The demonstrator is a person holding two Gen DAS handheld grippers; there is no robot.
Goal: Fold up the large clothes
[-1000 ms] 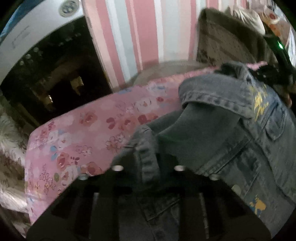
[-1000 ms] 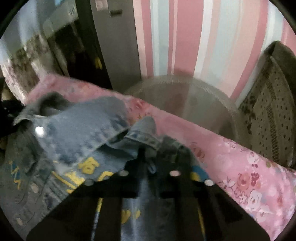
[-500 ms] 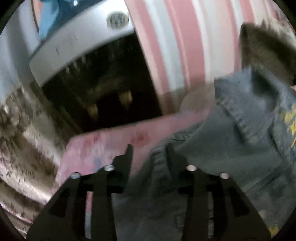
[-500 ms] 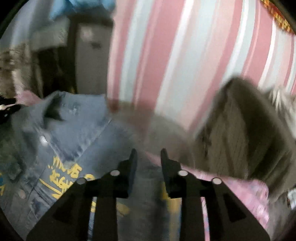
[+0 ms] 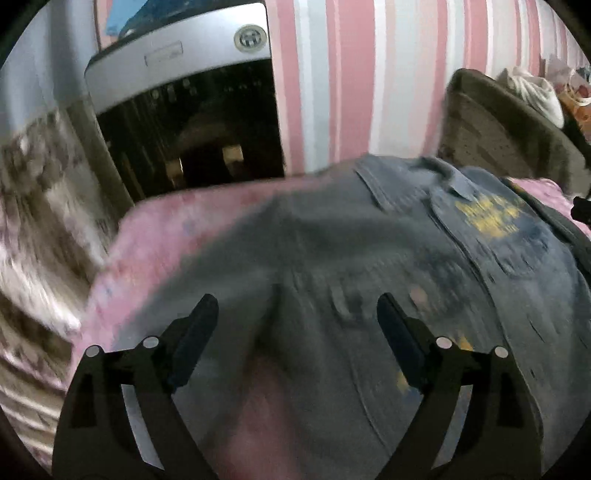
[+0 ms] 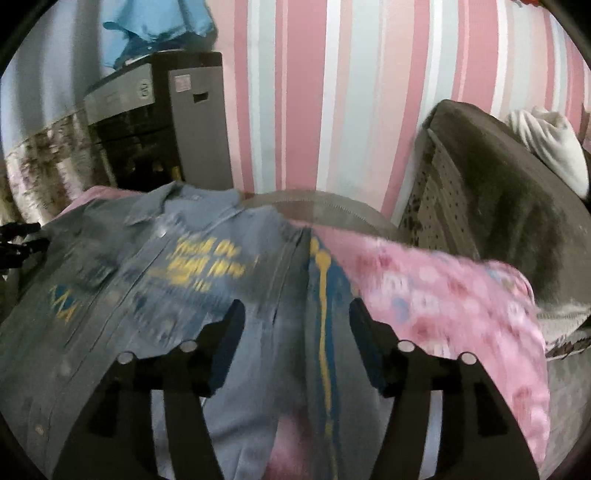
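Lying spread over the pink flowered cover (image 6: 454, 288), the denim jacket (image 6: 192, 273) sits just ahead of both pairs of jaws; its yellow chest print is too blurred to read. Left gripper (image 5: 297, 314) and right gripper (image 6: 297, 317) both gape wide apart, gripping nothing, fabric showing between their tips

Pink floral sheet (image 6: 450, 291) w/ blurred print. Behind: pink/white/blue striped wall (image 6: 332, 92). Left: grey-fronted dark cabinet (image 5: 184, 122), blue cloth (image 6: 159, 26) on top. Right: dark brown armchair (image 6: 498, 192), white bundle (image 6: 550, 144) on its back.
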